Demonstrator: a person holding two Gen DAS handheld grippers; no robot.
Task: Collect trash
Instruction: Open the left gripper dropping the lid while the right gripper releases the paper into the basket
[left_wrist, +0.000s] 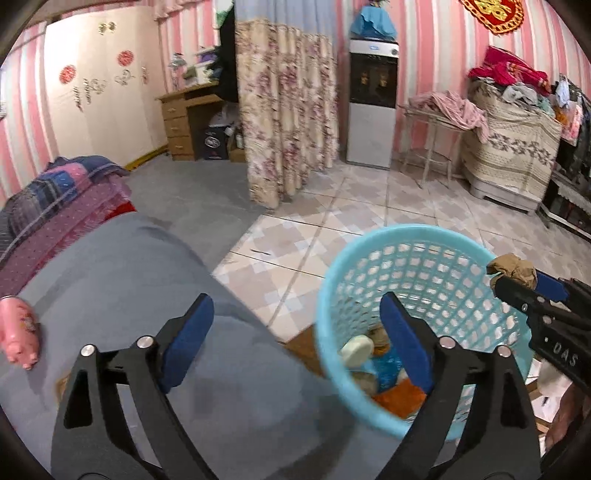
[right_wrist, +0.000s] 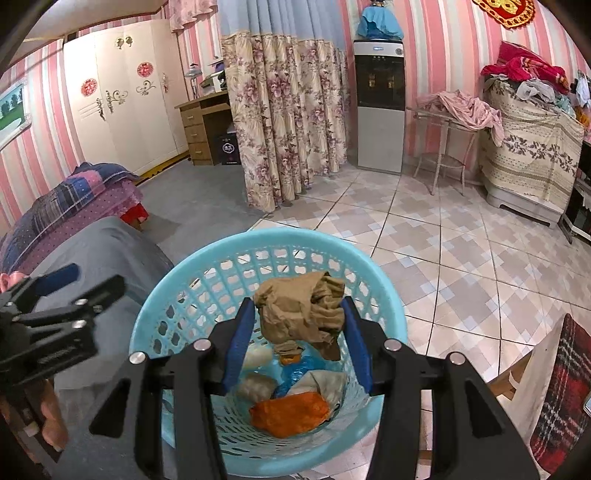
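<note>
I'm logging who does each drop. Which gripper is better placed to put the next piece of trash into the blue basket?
The right gripper: it is shut on the crumpled brown paper and sits over the blue basket. The left gripper is open and holds nothing, partly over the grey cushion.

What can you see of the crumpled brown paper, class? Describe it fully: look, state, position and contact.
The crumpled brown paper is a tan wad, creased and folded, looking like thin wrapping paper. It is pinched between the blue pads of the right gripper, a loose flap hanging down. It hangs over the open mouth of the light blue basket, not touching the litter inside. From the left wrist view it sits at the basket's right rim.
</note>
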